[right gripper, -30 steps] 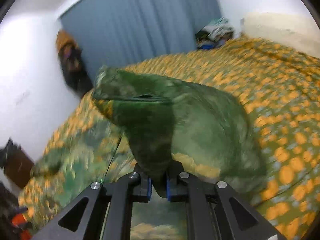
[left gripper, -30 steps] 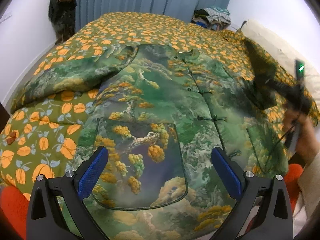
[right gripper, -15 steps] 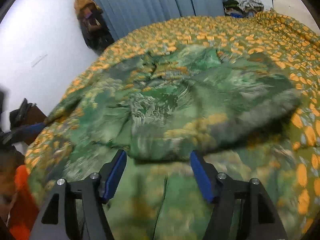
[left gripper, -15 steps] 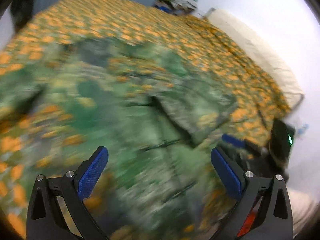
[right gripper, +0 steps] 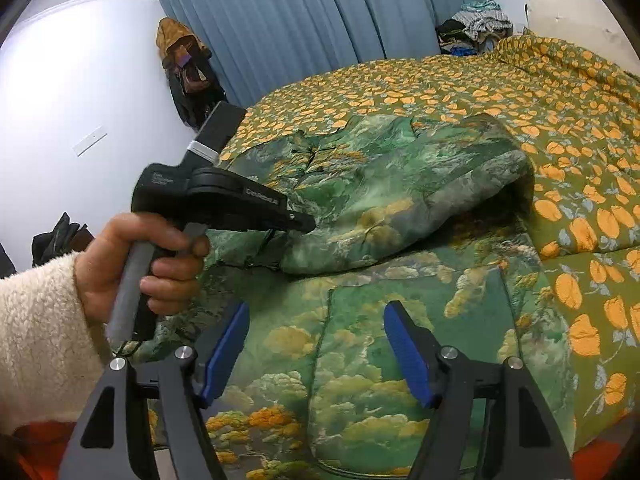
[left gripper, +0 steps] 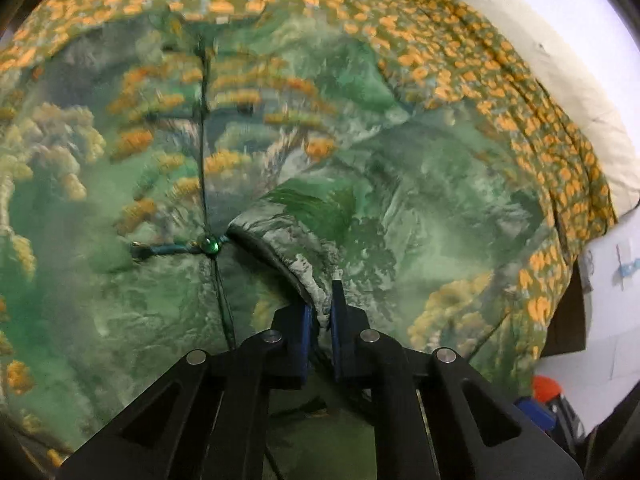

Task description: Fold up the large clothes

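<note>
So the count here: one green landscape-print jacket [right gripper: 400,208] on one orange-leaf bedspread [right gripper: 560,128], with one sleeve [right gripper: 420,200] folded over the front, and only one knot button [left gripper: 211,245] sharp enough to count, since the rest of the front closure is too blurry for me. Two grippers total, the left gripper [left gripper: 320,320] and the right gripper [right gripper: 316,352], plus one hand [right gripper: 140,268] in one fluffy cream sleeve [right gripper: 40,340] showing. Around the room I get one blue curtain [right gripper: 300,20], one pile of clothes [right gripper: 476,28] in the far corner and one bunch of stuff hanging on the wall [right gripper: 188,72].
</note>
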Demonstrator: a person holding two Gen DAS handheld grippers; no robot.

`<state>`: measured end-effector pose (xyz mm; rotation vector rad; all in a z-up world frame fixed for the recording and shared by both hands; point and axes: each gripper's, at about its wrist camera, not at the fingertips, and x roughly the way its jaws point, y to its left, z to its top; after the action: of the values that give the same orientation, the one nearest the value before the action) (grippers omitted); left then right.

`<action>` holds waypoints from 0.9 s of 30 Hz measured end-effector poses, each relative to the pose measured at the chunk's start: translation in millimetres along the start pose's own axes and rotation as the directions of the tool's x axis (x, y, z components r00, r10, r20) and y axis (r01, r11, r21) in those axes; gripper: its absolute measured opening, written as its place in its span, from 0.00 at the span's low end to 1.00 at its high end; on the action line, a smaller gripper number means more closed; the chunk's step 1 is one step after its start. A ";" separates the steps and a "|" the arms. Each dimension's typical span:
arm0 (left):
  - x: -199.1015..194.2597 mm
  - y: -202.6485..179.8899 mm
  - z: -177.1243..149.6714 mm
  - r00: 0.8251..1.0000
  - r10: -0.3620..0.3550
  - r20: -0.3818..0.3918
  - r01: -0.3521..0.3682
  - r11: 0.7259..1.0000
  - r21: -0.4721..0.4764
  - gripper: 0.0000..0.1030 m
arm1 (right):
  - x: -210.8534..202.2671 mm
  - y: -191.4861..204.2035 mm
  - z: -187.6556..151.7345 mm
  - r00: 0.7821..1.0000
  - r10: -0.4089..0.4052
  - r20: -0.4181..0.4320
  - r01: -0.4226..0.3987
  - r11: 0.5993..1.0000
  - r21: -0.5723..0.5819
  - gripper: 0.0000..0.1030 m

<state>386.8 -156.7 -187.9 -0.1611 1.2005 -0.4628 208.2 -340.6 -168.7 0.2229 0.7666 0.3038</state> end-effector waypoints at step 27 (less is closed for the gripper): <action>21.5 120.4 59.5 0.980 0.159 0.120 -0.153 0.987 -0.056 0.17 | 193.9 -128.6 131.9 0.956 -0.189 -0.223 0.190 0.982 -0.016 0.47</action>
<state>479.0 -65.2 -228.2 -0.1319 1.0929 -0.2836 457.7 -404.5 -240.7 0.1201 1.0051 0.1453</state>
